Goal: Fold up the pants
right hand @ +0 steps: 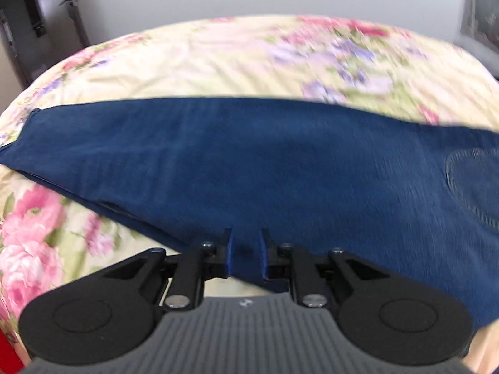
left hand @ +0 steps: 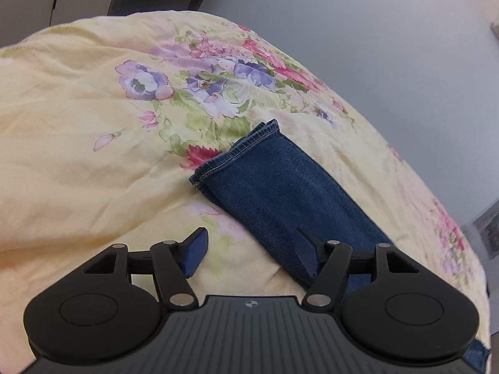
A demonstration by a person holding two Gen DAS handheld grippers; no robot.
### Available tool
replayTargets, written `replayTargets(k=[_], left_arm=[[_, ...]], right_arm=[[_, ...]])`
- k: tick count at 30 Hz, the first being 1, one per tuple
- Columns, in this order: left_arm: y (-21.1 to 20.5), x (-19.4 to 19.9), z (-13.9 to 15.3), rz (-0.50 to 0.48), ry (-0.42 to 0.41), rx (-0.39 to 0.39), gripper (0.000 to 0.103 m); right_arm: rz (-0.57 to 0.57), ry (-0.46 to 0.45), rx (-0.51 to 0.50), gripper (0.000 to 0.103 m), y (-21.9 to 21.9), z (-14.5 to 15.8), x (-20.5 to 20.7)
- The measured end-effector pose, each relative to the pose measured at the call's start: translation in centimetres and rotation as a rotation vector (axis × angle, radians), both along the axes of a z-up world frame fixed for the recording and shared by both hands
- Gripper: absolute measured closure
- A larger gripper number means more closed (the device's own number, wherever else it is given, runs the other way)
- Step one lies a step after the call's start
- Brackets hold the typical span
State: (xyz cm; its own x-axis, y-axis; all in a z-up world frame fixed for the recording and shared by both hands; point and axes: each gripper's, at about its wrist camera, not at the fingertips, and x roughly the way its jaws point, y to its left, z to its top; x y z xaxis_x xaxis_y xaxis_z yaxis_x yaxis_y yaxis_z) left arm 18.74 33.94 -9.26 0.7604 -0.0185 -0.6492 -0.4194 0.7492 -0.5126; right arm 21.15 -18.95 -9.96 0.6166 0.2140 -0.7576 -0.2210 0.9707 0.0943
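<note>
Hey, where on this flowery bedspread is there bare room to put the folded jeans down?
Free: the yellow bedspread left of the jeans' hems, and the strip beyond the jeans toward the wall. Crowded: the near middle, where the jeans lie lengthwise.

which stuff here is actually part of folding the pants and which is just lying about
Part of the job:
- blue jeans, lying lengthwise, hems stacked
- left gripper, open
- right gripper, slightly open, nothing gripped

Just there:
- floral bedspread underneath
- red object at the edge
</note>
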Motion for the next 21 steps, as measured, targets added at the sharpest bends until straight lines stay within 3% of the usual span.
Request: replayTargets(k=[4, 8, 16, 21], left_arm=[[0.5, -0.9, -0.7, 0.074, -0.058, -0.12, 0.025], [1.4, -1.3, -1.7, 0.138, -0.093, -0.178, 0.025], [1.9, 1.6, -3.4, 0.149, -0.074, -0.113, 0.025], [2.0, 4.8, -4.3, 0.129, 0.006, -0.017, 0.032]], right_arm=[[0.058, -0.014, -0.006, 0.091, 3.2, -0.1, 2.2], [0.076, 0.092, -0.025, 0.095, 5.0, -2.3, 3.6], [0.103, 0.14, -0.032, 0.097, 5.0, -3.4, 2.3], [0.087, 0.116, 0.006, 0.097, 4.3, -1.8, 4.0]])
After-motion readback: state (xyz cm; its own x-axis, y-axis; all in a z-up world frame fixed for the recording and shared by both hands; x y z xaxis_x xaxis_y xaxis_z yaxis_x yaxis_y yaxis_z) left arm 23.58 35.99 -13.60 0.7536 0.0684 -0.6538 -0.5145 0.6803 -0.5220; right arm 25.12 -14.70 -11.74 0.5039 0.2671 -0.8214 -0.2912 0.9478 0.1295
